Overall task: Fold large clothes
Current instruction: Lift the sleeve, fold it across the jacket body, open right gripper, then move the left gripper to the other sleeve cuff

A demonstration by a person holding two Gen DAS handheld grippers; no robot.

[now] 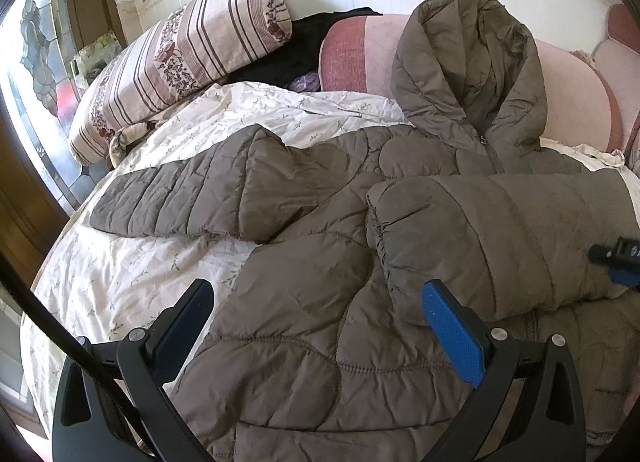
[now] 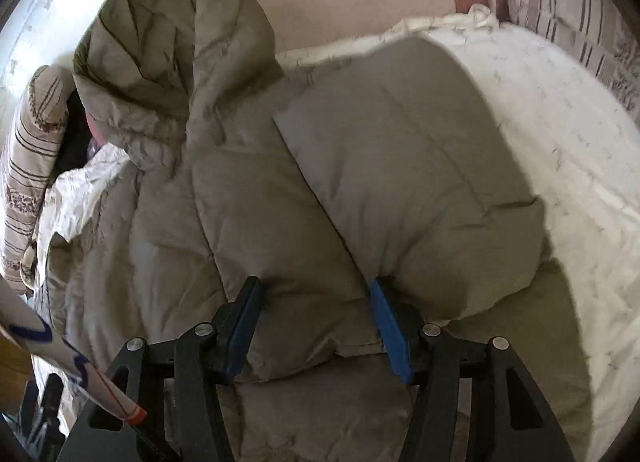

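Jacket [image 1: 320,262], a puffy grey-brown hooded one, lies face up on the bed [image 1: 140,262], its hood [image 1: 472,74] at about twelve o'clock against the pink headboard [image 1: 568,102]. One sleeve [image 1: 500,234] is already folded across the chest; the other sleeve [image 1: 180,198] stretches out flat toward nine o'clock in the left wrist view.

My right tool [image 2: 316,322] stands half apart over the folded sleeve, pads beside the fabric but not pinching it (I judge it has just let go). My left tool [image 1: 320,326] is wide apart above the hem, gripping nothing.

The step in hand, as I read it, is the outstretched sleeve. To do it well I would take it near the cuff, pinch only the top layers, lift low, and lay it across the chest level with the first sleeve. Padding is springy, so I would press it down before releasing, or it may slide back.
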